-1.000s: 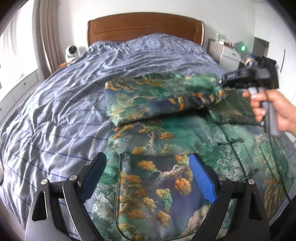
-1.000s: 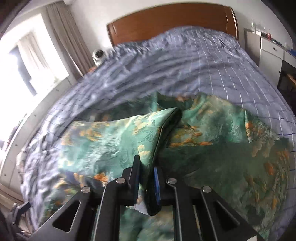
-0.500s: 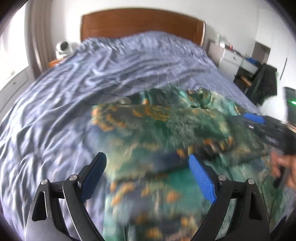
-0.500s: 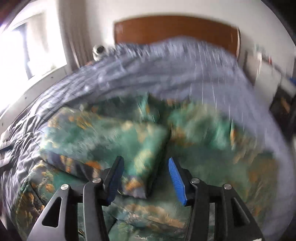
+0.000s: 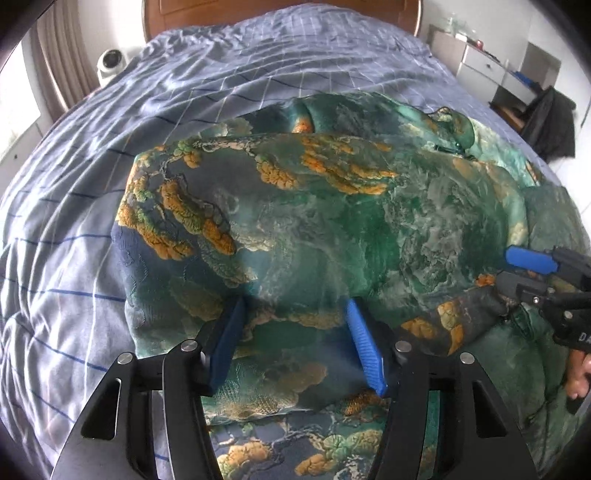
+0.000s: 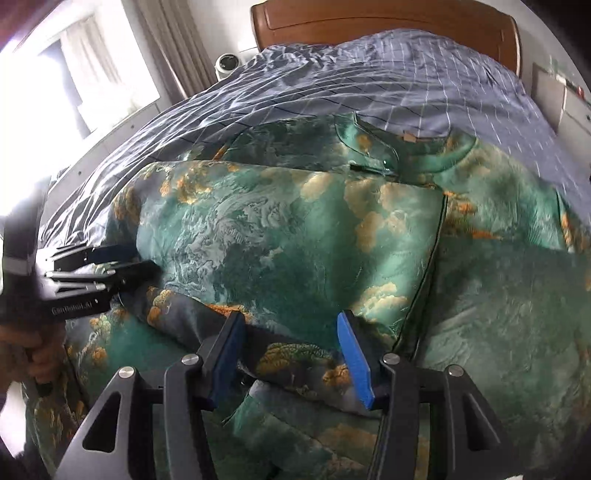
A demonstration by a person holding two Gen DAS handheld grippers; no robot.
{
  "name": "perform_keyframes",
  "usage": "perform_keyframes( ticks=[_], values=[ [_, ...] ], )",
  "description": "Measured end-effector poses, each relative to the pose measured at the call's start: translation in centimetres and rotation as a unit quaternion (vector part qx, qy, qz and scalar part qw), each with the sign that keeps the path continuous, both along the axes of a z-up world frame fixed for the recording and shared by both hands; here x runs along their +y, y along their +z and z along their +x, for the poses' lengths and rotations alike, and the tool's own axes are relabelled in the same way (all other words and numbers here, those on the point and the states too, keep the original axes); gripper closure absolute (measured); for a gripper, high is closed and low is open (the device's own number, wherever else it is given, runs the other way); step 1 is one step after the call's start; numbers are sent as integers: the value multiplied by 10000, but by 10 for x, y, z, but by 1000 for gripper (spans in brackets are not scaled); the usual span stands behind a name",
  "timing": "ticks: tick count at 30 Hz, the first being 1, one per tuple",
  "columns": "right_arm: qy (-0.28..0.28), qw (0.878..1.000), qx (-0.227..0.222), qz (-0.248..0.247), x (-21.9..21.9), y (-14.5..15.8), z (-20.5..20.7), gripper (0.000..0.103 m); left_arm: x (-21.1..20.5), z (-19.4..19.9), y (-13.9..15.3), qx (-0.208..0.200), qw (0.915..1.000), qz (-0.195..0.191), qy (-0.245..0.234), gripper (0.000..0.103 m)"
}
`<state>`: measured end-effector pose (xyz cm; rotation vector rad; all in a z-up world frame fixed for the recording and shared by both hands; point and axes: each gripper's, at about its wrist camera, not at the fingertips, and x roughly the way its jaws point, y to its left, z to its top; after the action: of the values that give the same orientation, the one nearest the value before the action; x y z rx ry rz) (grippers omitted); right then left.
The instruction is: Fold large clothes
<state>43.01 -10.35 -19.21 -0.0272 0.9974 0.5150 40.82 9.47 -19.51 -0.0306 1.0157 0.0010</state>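
A large green garment (image 5: 332, 221) with orange cloud and tree patterns lies on the bed, with one part folded over its middle. It also fills the right wrist view (image 6: 295, 251). My left gripper (image 5: 295, 343) is open, its jaws on either side of the folded layer's near edge. It shows from the side in the right wrist view (image 6: 110, 266). My right gripper (image 6: 290, 358) is open over the fold's near edge, and appears at the right edge of the left wrist view (image 5: 524, 269).
A blue checked duvet (image 5: 92, 184) covers the bed below a wooden headboard (image 6: 388, 22). A white camera (image 5: 110, 62) stands by the curtain at left. White drawers (image 5: 480, 62) and a dark chair (image 5: 550, 122) stand at right.
My right gripper let go of the folded part and opened. Both grippers moved forward and down onto the fold's near edge.
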Motion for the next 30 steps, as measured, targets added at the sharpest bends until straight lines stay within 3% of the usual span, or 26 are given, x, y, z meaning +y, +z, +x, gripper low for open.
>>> perform_keyframes(
  ticks=[7,11,16,21,30],
  values=[
    [-46,9997,-123,-205,6,-5,-4,51,-6,22,52,-377,9991,-130,-131,29],
    [-53,9995,-151,-283,8,-4,-7,51,6,79,28,35,9997,-118,200,29],
    [-83,9998,-55,-147,3,-3,-4,51,32,106,0,21,9970,-369,674,22],
    [-82,9999,-52,-98,2,-5,-3,51,24,87,-8,-84,9985,-212,496,22],
    [-77,9997,-80,-204,6,-5,-6,51,12,20,8,-137,9998,-18,157,22]
  ],
)
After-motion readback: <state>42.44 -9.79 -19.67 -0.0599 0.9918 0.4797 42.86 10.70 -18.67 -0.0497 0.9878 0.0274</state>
